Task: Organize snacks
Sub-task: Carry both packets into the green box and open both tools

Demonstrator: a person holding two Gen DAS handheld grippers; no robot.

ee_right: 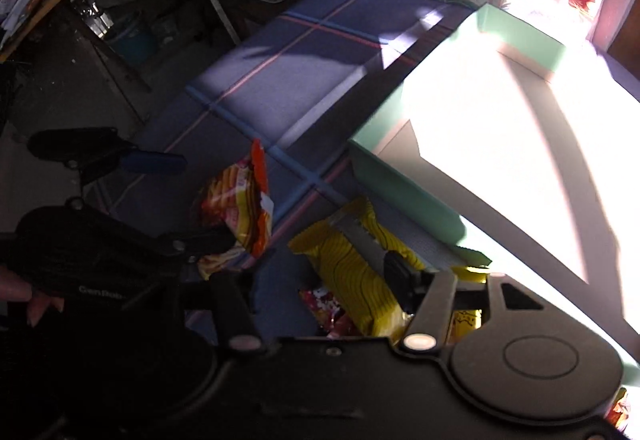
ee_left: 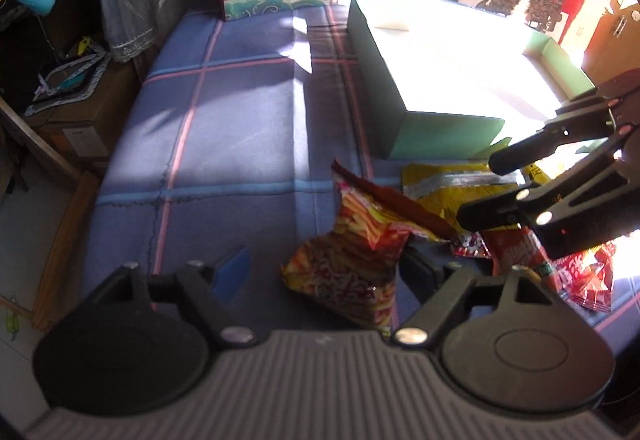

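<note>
The crinkled red-and-yellow foil snack bag (ee_left: 352, 252) is seen low in the left wrist frame, standing between the spread, empty fingers of the left gripper (ee_left: 320, 268). The right gripper (ee_right: 324, 280), also spread and empty, is placed over the yellow foil packet (ee_right: 352, 272), below the open green cardboard box (ee_left: 380, 88).

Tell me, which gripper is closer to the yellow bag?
Right. The right gripper is open right over the yellow bag; the left gripper is off to the side around the red fries bag.
</note>
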